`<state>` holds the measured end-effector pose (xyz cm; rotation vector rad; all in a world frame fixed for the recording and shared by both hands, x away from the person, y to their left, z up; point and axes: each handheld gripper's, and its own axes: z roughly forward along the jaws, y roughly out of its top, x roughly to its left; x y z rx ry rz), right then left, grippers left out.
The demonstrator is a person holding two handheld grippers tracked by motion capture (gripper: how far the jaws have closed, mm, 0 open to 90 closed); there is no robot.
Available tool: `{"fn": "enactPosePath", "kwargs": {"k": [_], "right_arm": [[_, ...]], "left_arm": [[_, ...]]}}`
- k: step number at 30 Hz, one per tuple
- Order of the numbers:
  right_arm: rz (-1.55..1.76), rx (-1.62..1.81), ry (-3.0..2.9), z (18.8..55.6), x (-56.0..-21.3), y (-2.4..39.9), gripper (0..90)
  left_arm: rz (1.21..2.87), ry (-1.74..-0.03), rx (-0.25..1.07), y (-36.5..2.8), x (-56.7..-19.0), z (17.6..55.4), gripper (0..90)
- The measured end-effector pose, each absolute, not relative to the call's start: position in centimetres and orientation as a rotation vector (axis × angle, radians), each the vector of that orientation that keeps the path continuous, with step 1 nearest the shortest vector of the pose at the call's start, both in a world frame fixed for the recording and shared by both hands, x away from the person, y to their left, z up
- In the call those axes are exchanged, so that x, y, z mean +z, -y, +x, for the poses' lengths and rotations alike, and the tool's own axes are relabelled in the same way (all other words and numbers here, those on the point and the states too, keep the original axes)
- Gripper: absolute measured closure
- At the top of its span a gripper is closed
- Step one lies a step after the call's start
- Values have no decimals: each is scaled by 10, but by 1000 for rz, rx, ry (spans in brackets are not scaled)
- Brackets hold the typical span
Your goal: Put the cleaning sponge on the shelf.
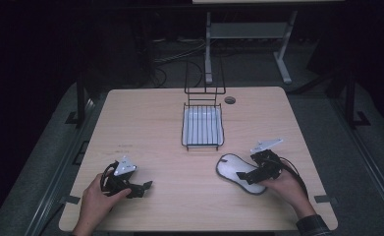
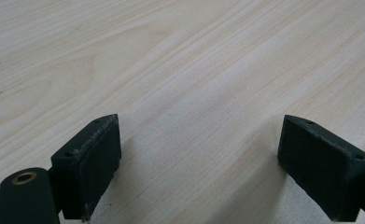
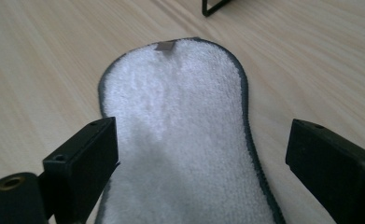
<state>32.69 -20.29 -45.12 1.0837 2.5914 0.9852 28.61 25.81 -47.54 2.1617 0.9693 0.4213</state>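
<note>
A white fleecy pad with a dark sewn edge [image 1: 233,168] lies flat on the wooden table [image 1: 155,128] at the front right. In the right gripper view the pad [image 3: 180,135] runs up between the jaws, a small grey tab at its far end. My right gripper [image 1: 242,176] hovers over the pad's near end, open, jaws either side of it. My left gripper [image 1: 145,187] rests low at the front left, open over bare wood [image 2: 199,93], nothing between its jaws.
A black wire rack with a white tray [image 1: 202,125] stands at the table's middle back. A round cable hole [image 1: 230,100] sits behind it. Table legs and cables [image 1: 206,54] lie on the dark floor beyond.
</note>
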Motion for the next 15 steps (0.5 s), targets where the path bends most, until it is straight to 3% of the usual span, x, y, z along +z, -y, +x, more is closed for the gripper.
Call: {"fn": "enactPosePath", "kwargs": {"k": [15], "right_arm": [[1074,980,-2651,331,-465,200,130]], "left_arm": [[2164,-969,421,-258,-475,286,127]]}}
